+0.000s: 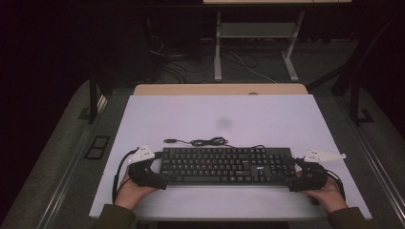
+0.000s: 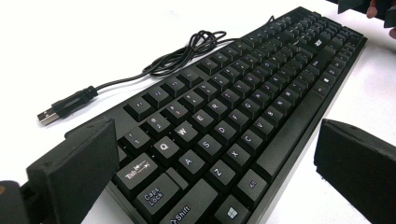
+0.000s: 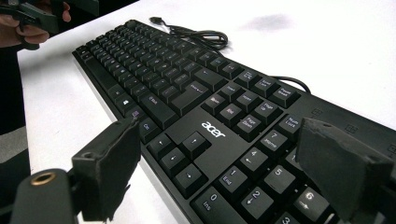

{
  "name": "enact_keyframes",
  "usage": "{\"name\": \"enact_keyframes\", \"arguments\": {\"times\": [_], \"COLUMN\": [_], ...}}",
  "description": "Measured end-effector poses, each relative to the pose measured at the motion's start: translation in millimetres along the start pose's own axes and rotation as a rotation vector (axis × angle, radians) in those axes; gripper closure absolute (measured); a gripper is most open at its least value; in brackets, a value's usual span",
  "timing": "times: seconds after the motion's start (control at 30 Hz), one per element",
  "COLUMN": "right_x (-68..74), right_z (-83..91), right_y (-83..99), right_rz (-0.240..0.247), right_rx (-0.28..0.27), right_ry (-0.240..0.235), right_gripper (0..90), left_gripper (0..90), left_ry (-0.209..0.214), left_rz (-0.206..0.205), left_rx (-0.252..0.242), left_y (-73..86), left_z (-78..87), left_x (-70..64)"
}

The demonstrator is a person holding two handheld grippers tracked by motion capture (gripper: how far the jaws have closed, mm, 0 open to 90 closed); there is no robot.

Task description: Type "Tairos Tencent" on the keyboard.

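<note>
Both grippers spread wide, left gripper (image 1: 155, 172) and right gripper (image 1: 296, 175) straddling keyboard (image 1: 227, 165) ends on worktop (image 1: 239, 119); grasp not yet made, lift left.

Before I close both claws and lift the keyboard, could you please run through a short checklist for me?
1. Left claw straddles the keyboard's left end, jaws apart: ok.
2. Right claw straddles the numpad end, jaws apart: ok.
3. Jaws already touching the keyboard's edges: cannot tell; gaps show in both gripper views.
4. Keyboard lies flat on the white table: ok.
5. Cable lies loose behind the keyboard, USB plug unconnected, so it should trail freely: ok.
6. Each claw sits over keys, so closing may press some of them: not ok.
</note>
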State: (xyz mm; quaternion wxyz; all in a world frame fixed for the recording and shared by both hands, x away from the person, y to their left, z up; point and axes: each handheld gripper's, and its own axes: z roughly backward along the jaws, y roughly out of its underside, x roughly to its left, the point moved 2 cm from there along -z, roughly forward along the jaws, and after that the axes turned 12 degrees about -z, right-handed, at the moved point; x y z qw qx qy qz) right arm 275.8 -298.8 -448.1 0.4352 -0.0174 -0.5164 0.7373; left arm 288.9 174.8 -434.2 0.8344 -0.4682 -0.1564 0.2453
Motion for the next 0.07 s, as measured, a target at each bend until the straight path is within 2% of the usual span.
{"name": "enact_keyframes", "arguments": {"times": [0.07], "right_x": [0.6], "right_z": [0.0], "right_y": [-0.5], "right_rz": [0.005], "right_rx": [-0.001], "right_ry": [0.001], "right_gripper": [13.8], "left_gripper": [0.0], "left_ry": [0.002], "left_rz": [0.003], "left_rx": [0.002], "left_y": [0.3], "left_z": [-0.2], "left_x": [-0.3]}}
